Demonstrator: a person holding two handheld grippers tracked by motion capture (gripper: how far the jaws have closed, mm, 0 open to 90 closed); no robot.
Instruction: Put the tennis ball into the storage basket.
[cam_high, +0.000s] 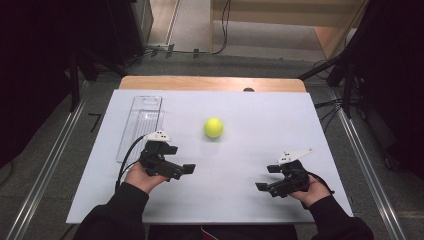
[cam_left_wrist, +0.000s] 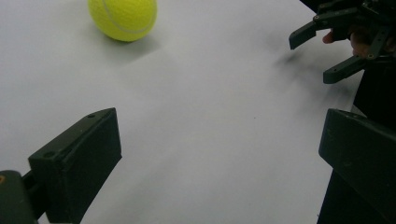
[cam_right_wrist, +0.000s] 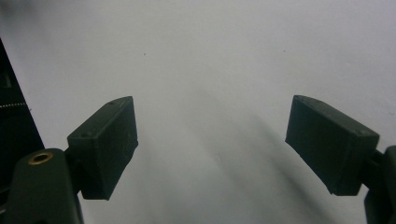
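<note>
The tennis ball (cam_high: 213, 127) rests free on the white table (cam_high: 260, 125), near its middle, just to the right of the clear tray (cam_high: 142, 125). Your left gripper (cam_high: 182, 170) is on the near side of the ball, jaws spread wide and empty; your right gripper (cam_high: 267, 177) is well apart to the ball's near right, jaws also wide and empty. To grasp, likely with the left, approach level, centre the ball between the pads and close slowly so it cannot roll. In the left gripper view the ball (cam_left_wrist: 123, 18) is cut off at the top edge. The tray's clear walls are hard to make out.
</note>
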